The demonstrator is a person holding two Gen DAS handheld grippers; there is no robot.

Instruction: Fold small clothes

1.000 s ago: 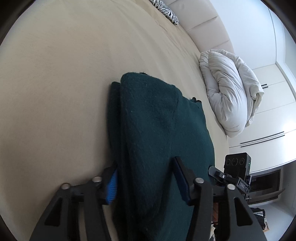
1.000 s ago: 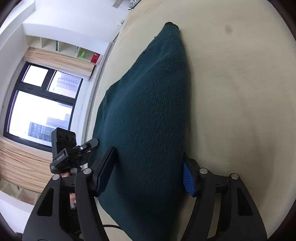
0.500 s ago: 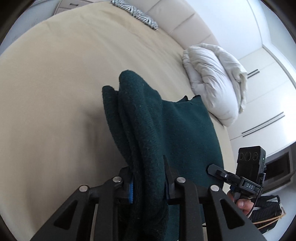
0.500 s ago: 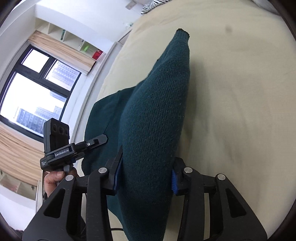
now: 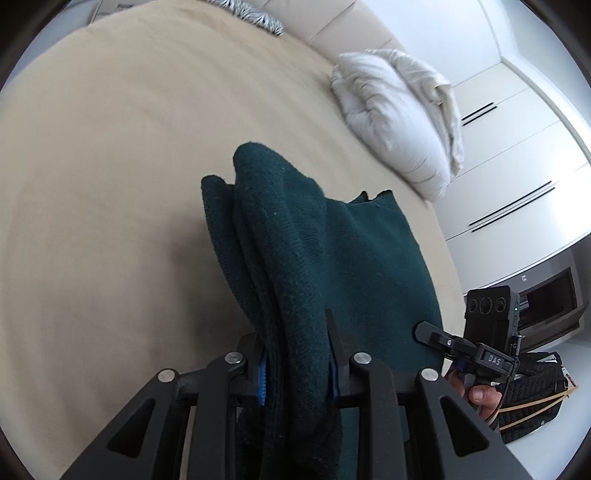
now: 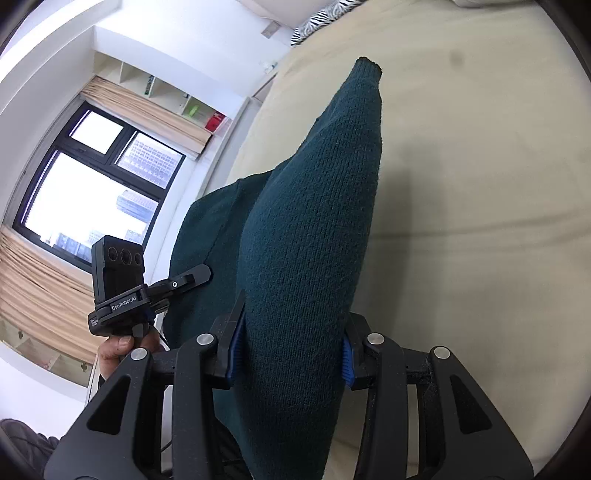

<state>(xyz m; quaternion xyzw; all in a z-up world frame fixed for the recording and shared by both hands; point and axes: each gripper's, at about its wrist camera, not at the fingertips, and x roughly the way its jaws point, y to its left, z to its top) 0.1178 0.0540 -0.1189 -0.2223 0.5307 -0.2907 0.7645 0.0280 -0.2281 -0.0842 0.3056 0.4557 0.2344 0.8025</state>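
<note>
Nearest the lens in the left wrist view, the left gripper (image 5: 297, 373) pinches a bunched near edge of a dark green knitted garment (image 5: 317, 266), its blue pads (image 5: 262, 380) sunk into several stacked layers of the knit. In the right wrist view the right gripper (image 6: 291, 350) clamps another part of that near edge, the fabric bulging thick between its two blue pads (image 6: 345, 360). Each gripper also shows in the other's camera, held in a person's hand (image 6: 122, 347) just beside the cloth. The garment's near end is lifted off the beige bed sheet (image 5: 110, 166), and the rest slopes away and down to the sheet, where the far end appears to rest. Judging by the layers already doubled along the left side, at least one lengthwise fold is made; what seems left is to carry the held edge over toward the far end, lay it down and release (and perhaps smooth it). Farther off, the views part company. The left camera alone shows a rolled white duvet (image 5: 399, 122) on the far right of the bed, white cupboard doors (image 5: 517, 206) behind it and a black bag (image 5: 535, 391) on the floor. The right camera alone shows a window (image 6: 96, 177) with beige curtains, open wall shelves (image 6: 166, 96), and the garment's narrow far tip (image 6: 365, 66) pointing up the bed. A zebra-striped pillow (image 5: 255, 14) lies at the far end in both.
</note>
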